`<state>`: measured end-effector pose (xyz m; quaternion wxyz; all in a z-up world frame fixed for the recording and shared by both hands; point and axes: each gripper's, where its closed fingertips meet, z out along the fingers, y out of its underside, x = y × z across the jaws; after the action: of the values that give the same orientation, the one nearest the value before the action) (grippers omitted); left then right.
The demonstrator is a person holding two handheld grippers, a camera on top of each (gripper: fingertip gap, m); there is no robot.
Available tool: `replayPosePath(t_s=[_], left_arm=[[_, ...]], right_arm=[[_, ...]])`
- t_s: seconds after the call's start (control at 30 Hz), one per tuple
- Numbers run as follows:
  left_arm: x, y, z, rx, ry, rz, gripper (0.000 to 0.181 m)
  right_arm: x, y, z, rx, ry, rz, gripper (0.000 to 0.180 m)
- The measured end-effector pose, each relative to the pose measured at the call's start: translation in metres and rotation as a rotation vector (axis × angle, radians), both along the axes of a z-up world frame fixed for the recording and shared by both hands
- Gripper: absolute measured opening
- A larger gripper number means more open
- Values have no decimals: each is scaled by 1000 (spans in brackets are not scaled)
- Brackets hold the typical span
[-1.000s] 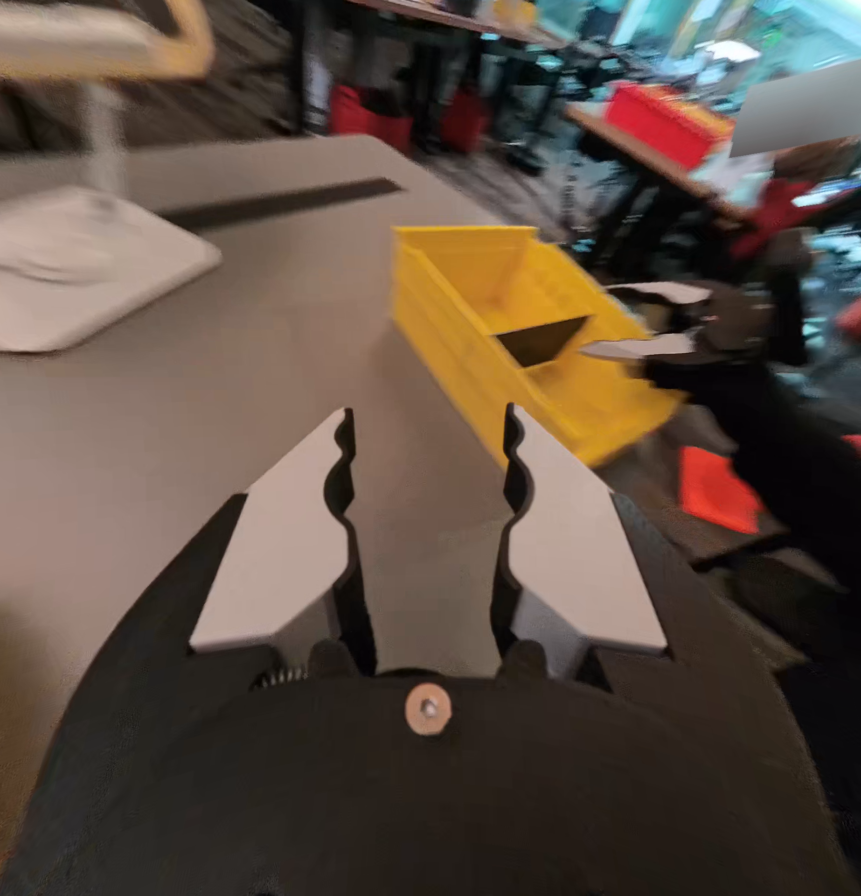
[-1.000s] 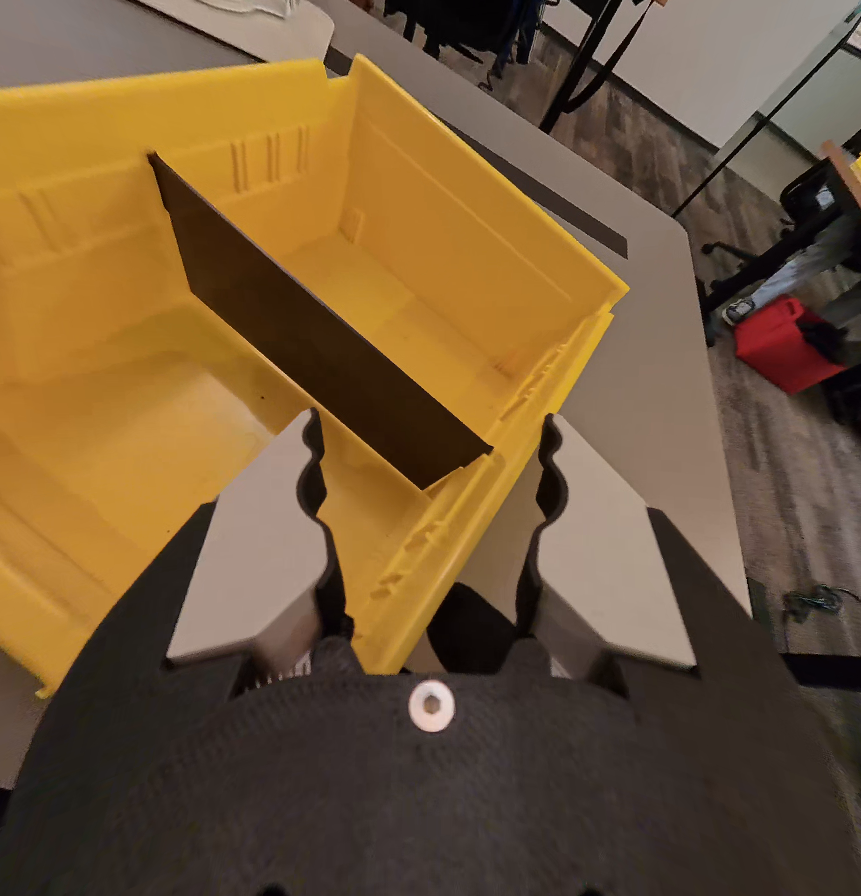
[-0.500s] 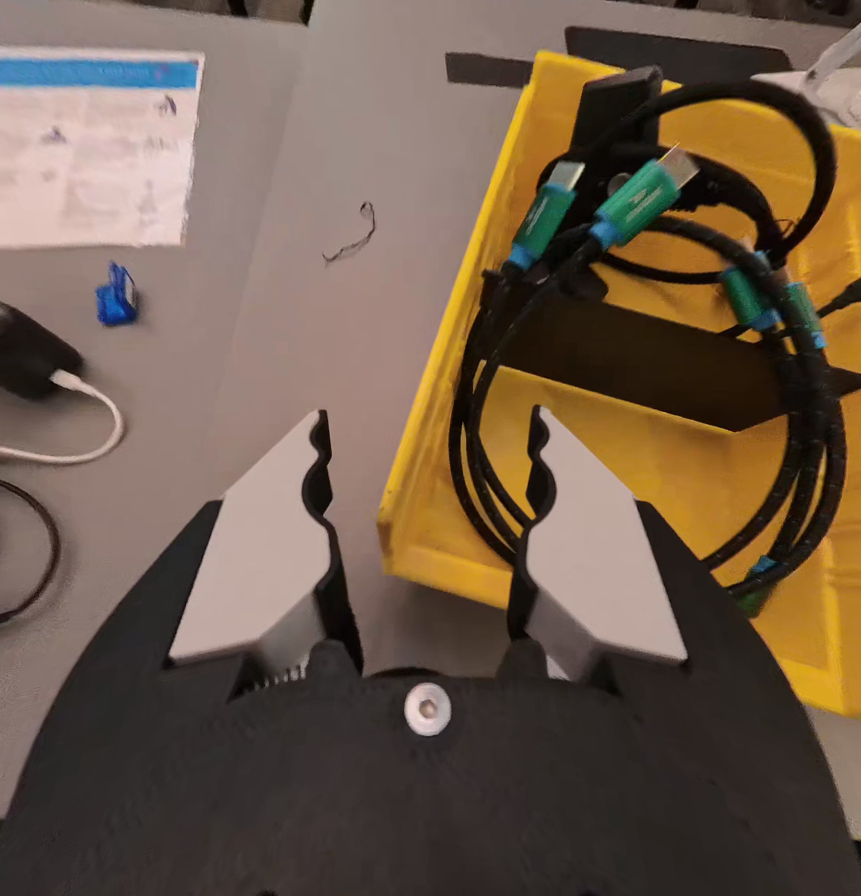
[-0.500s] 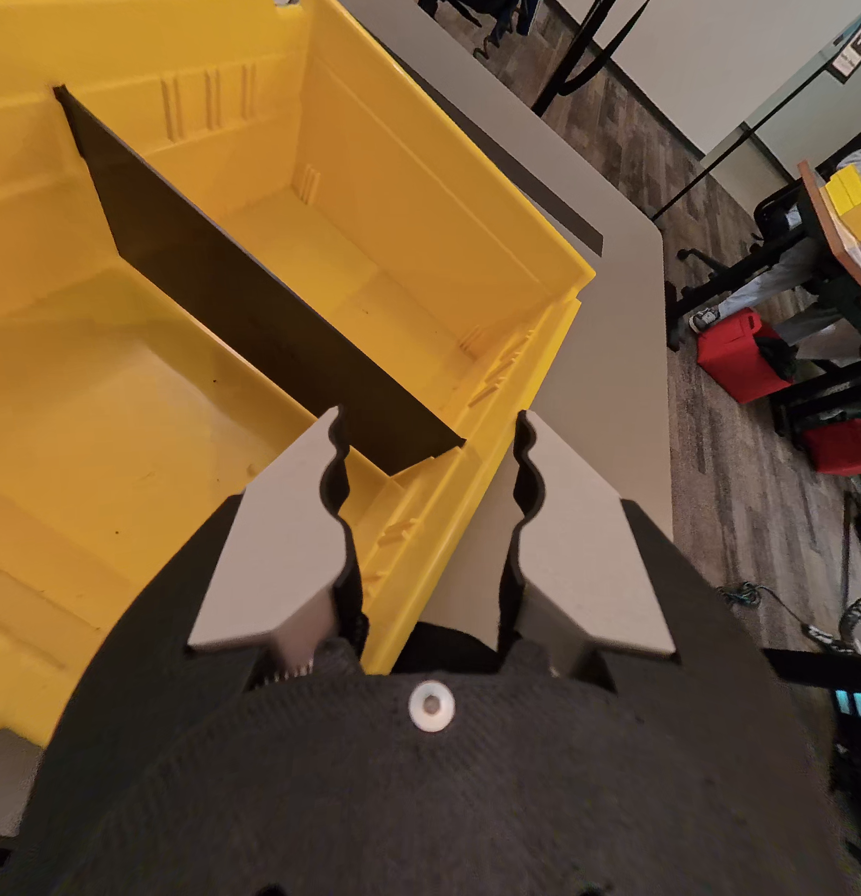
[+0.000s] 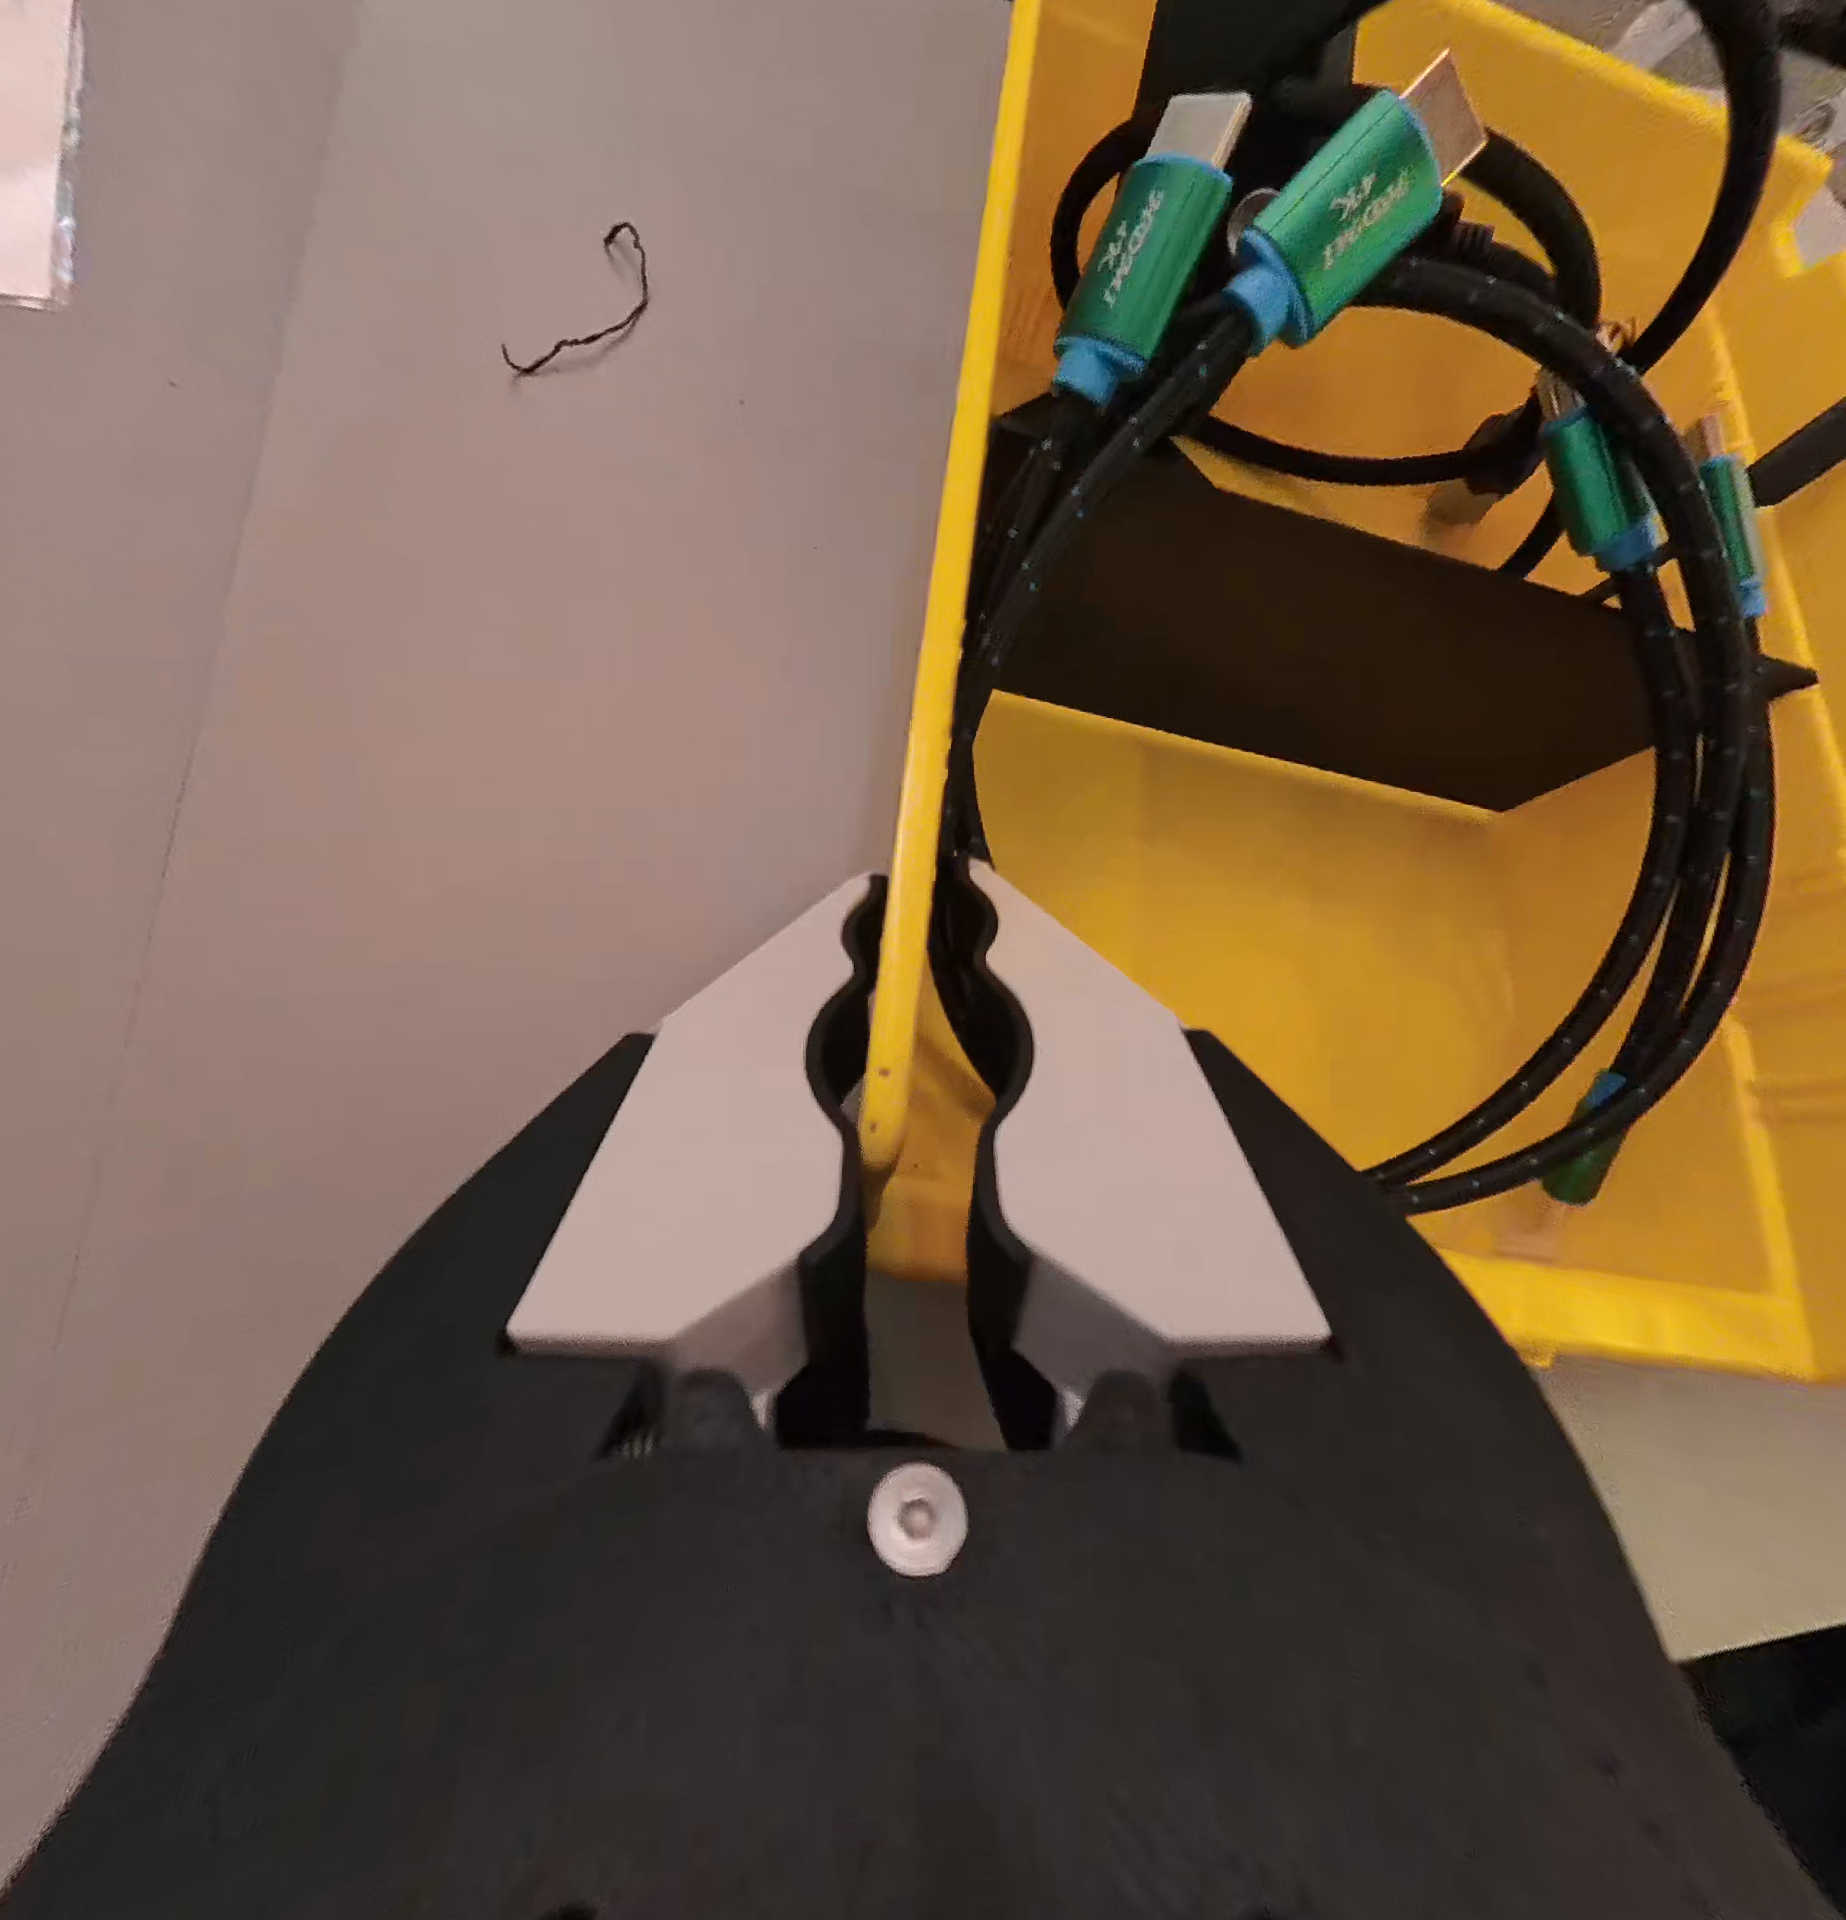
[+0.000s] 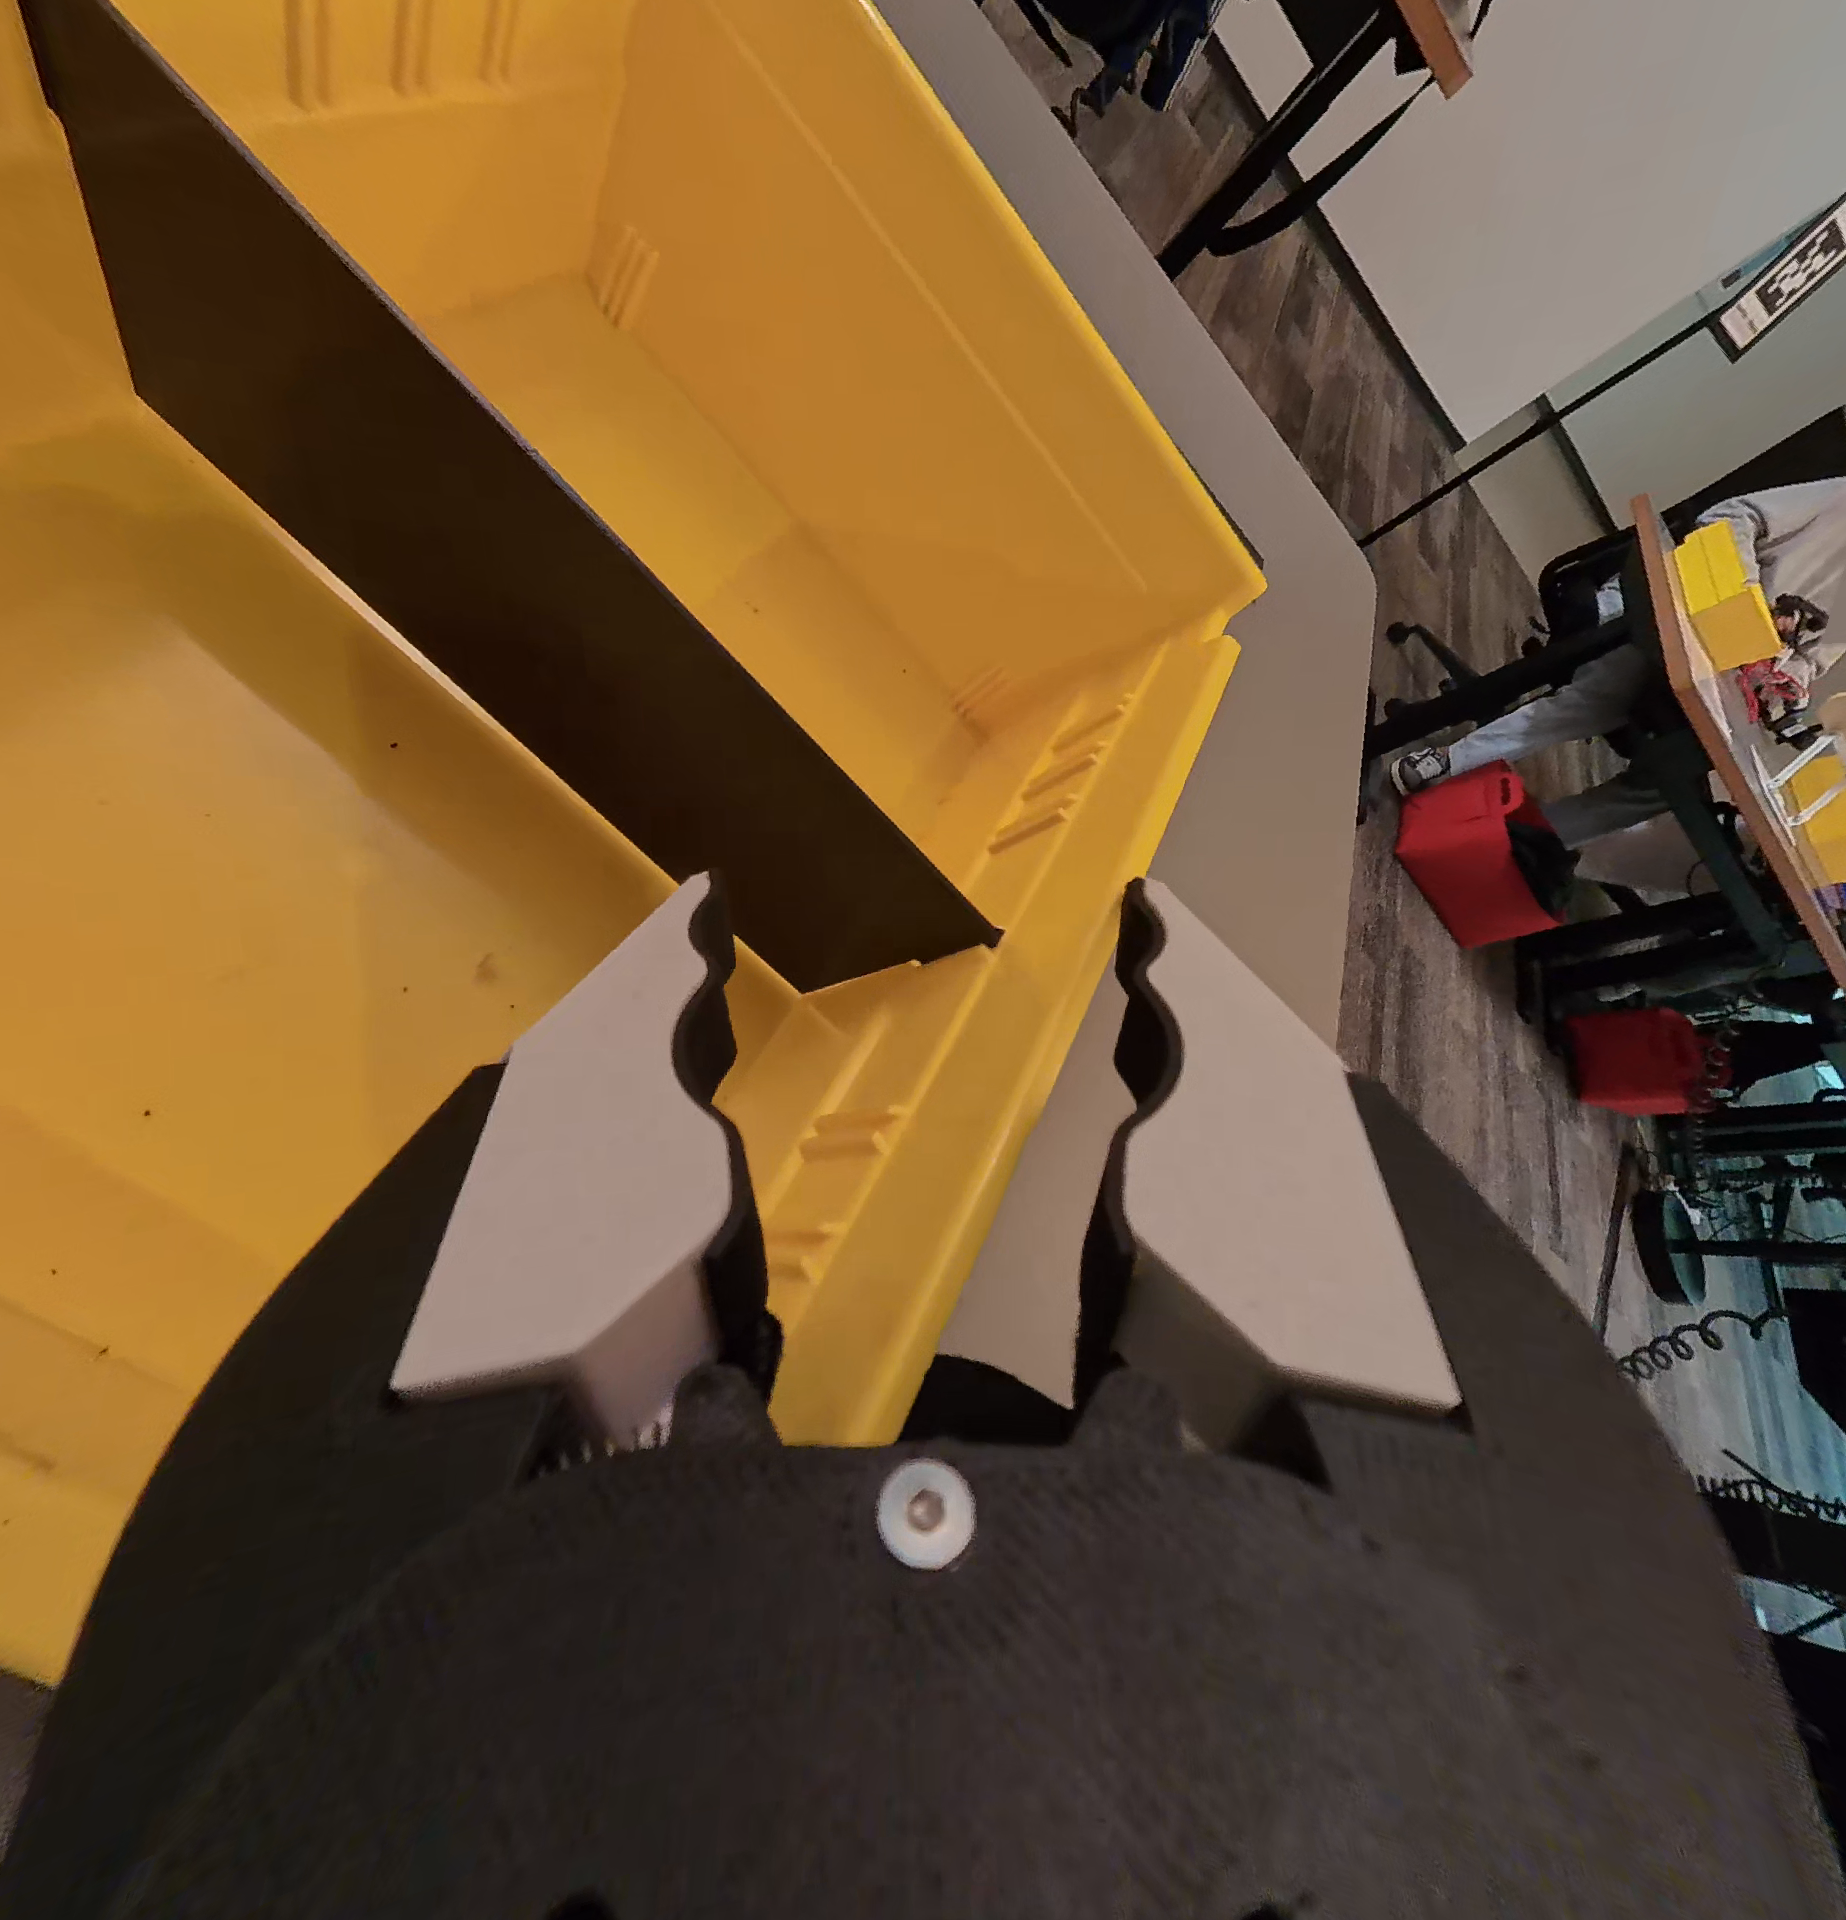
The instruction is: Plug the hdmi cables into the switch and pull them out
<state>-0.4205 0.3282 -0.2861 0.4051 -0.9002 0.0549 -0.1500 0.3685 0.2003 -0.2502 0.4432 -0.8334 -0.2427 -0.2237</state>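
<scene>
Both grippers sat at the walls of yellow bins

My left gripper [image 5: 924,899] had its jaws nearly closed on the side wall of the yellow bin [image 5: 1314,987], black cable loops against the inner finger; the HDMI cables [image 5: 1677,748] with green plugs lay coiled inside over the black divider [image 5: 1314,665]. My right gripper [image 6: 924,904] stood wide open astride the rim of an empty yellow bin [image 6: 275,831], gripping nothing
</scene>
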Motion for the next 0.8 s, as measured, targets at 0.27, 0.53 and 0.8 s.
replayPosePath(t_s=[0.27,0.53,0.8], left_arm=[[-4,-24,0,-22,-36,35,8],[-13,-44,0,-3,-89,122,7],[-20,-49,1,6,-104,187,8]], right_arm=[[13,0,0,-3,-18,47,72],[26,-1,0,-6,-41,95,70],[42,-1,0,-8,-48,126,70]])
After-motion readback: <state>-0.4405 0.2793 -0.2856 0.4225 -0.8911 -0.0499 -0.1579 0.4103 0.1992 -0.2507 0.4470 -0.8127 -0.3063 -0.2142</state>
